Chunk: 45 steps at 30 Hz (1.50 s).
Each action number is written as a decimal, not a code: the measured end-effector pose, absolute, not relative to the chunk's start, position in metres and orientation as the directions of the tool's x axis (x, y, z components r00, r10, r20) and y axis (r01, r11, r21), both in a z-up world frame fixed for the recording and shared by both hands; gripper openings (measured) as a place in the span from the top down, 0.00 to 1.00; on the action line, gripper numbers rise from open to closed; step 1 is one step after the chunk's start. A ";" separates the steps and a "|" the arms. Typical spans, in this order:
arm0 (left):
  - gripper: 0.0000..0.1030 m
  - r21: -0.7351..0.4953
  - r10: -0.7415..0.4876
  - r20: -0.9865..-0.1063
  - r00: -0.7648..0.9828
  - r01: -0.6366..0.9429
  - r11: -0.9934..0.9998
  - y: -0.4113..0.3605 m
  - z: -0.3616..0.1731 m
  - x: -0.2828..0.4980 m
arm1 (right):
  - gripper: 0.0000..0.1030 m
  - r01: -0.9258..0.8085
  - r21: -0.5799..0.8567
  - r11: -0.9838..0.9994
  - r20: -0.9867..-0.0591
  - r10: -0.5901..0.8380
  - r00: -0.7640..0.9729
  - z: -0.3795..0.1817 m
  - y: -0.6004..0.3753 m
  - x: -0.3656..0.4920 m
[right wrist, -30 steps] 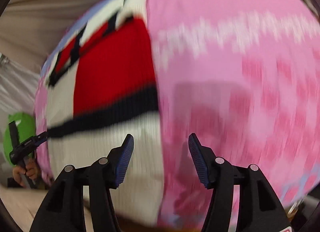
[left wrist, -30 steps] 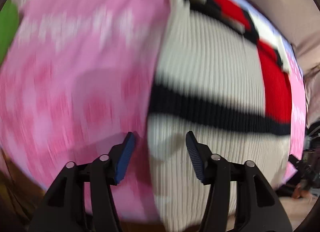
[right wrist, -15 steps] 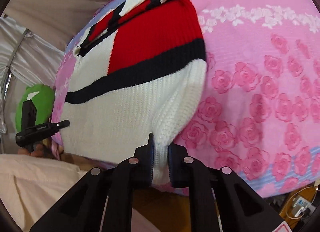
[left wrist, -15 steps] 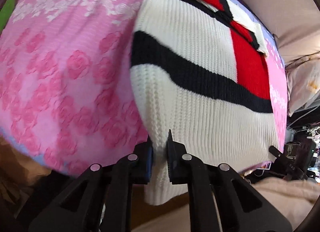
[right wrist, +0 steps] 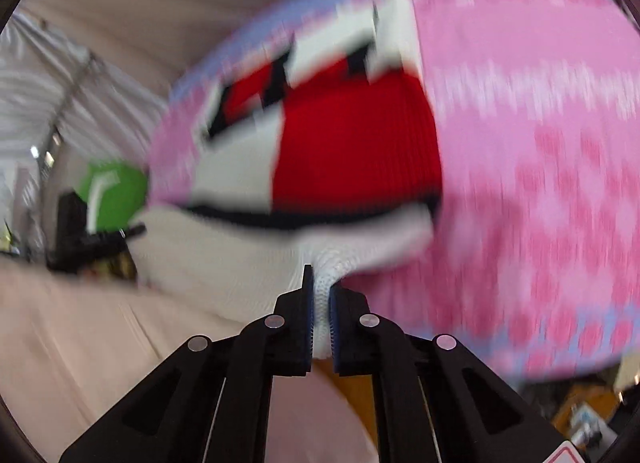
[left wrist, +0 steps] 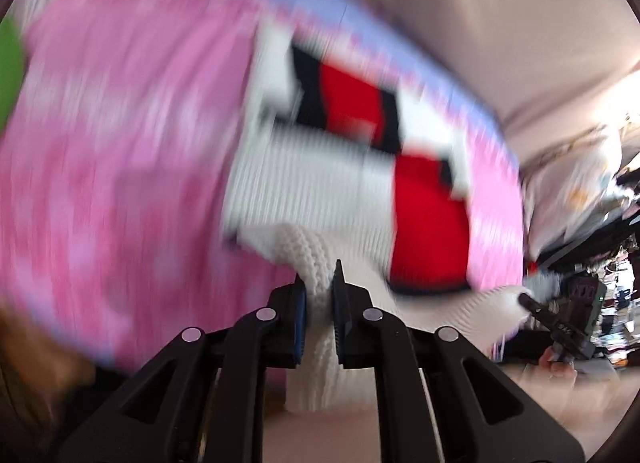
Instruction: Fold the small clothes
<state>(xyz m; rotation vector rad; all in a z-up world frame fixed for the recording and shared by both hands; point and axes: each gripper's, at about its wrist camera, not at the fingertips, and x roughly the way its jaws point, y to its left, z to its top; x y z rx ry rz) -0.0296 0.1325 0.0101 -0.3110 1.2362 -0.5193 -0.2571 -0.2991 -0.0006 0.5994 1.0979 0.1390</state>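
Observation:
A small knit sweater (left wrist: 320, 183), white with a black stripe and red blocks, lies on a pink rose-patterned bedspread (left wrist: 120, 163). My left gripper (left wrist: 319, 283) is shut on the sweater's white hem corner, which bunches up between the pads. In the right wrist view the same sweater (right wrist: 352, 151) shows its red block, and my right gripper (right wrist: 319, 283) is shut on the other white hem corner. Both corners are lifted off the bedspread (right wrist: 540, 183). Both views are blurred by motion.
A green round object (right wrist: 116, 191) sits beyond the bed's left side, with the other gripper (right wrist: 92, 239) in front of it. Beige fabric (right wrist: 100, 343) lies below the bed edge. Cluttered items (left wrist: 592, 295) stand at the far right.
Both grippers went from open over the hem to shut on its white corners, then rose, lifting the lower edge of the sweater off the bedspread.

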 end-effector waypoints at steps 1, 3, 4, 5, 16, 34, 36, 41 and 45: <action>0.90 -0.493 -0.536 -0.800 0.268 0.214 0.843 0.128 0.014 -0.011 | 0.95 0.169 0.529 0.832 -0.764 0.380 0.522 0.010 -0.308 -0.236; 0.90 -0.474 -0.522 -0.784 0.335 0.221 0.853 0.111 0.017 0.032 | 0.95 0.164 0.560 0.812 -0.692 0.349 0.632 0.025 -0.335 -0.187; 0.90 -0.460 -0.505 -0.782 0.365 0.209 0.863 0.102 0.014 0.060 | 0.95 0.171 0.572 0.803 -0.666 0.333 0.667 0.027 -0.345 -0.164; 0.90 -0.458 -0.495 -0.781 0.381 0.189 0.868 0.096 0.010 0.082 | 0.95 0.186 0.577 0.795 -0.648 0.307 0.697 0.028 -0.356 -0.142; 0.40 -0.370 -0.311 -0.784 0.537 -0.004 0.929 0.083 -0.024 0.161 | 0.39 0.428 0.610 0.667 -0.645 0.105 0.757 -0.012 -0.422 -0.017; 0.34 -0.055 -0.111 -0.898 0.426 0.141 0.988 0.015 -0.090 0.154 | 0.39 0.436 0.133 0.890 -0.886 -0.091 0.455 -0.059 -0.361 0.021; 0.46 -0.092 -0.130 -0.904 0.407 0.112 0.989 0.022 -0.092 0.161 | 0.39 0.440 0.126 0.889 -0.894 -0.091 0.439 -0.063 -0.361 0.025; 0.91 -0.237 -0.231 -0.894 0.385 0.031 0.971 0.046 -0.087 0.180 | 0.44 0.433 0.123 0.893 -0.900 -0.083 0.428 -0.067 -0.363 0.032; 0.93 -0.275 -0.253 -0.892 0.374 -0.005 0.961 0.050 -0.086 0.190 | 0.74 0.421 0.136 0.897 -0.910 -0.054 0.410 -0.073 -0.368 0.043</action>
